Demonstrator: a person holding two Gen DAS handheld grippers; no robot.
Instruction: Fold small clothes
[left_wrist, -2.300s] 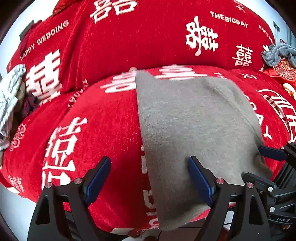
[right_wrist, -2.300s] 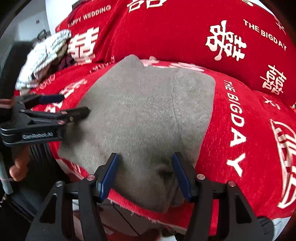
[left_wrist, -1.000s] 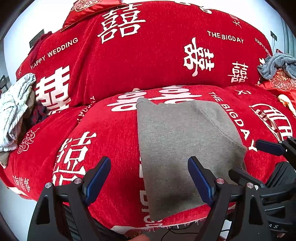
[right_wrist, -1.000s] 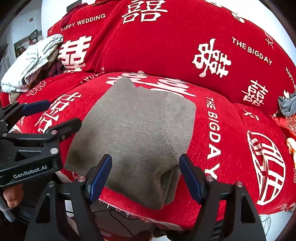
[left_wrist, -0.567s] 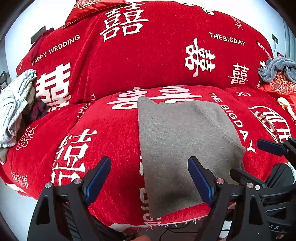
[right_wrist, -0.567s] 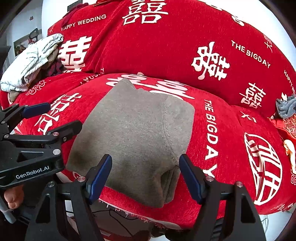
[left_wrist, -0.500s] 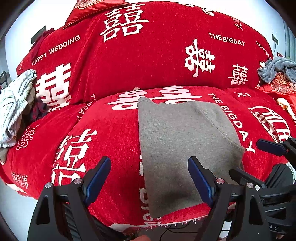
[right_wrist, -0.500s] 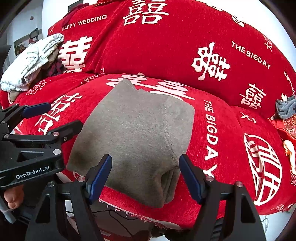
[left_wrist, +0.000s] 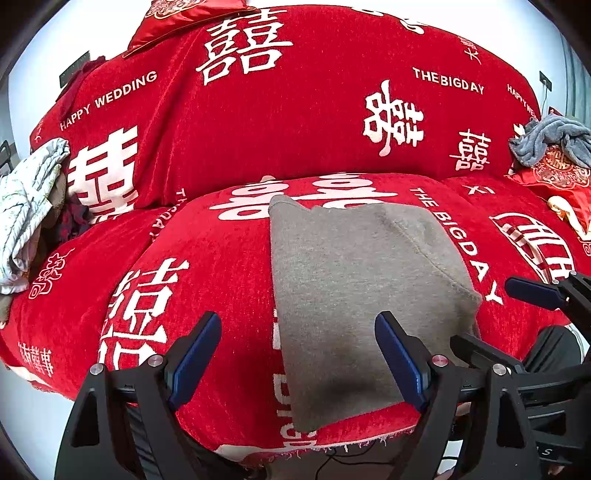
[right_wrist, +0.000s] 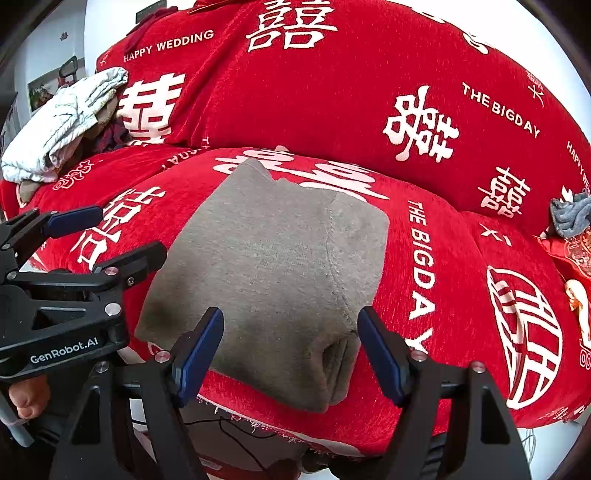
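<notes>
One folded grey cloth (left_wrist: 354, 295) lies mid-frame. Two grippers (left_wrist: 297, 354) (right_wrist: 290, 350) show below. Two cloth piles (left_wrist: 26, 206) (left_wrist: 550, 138) sit at the far left and right.

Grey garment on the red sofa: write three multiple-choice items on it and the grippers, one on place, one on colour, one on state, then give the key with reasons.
1. Where does the grey garment lie?
A. on the seat cushion, reaching its front edge
B. on the backrest
C. on the floor

2. What colour are the pads of the left gripper?
A. red
B. blue
C. white

3. How do the jaws of the right gripper stand?
A. shut on the garment
B. shut on nothing
C. open, gripping nothing

Key: 1 A, the folded garment lies flat on the seat, its near end at the front edge. 2 B, both fingers carry blue pads on black arms. 3 C, the fingers stand wide apart and pinch no cloth.
</notes>
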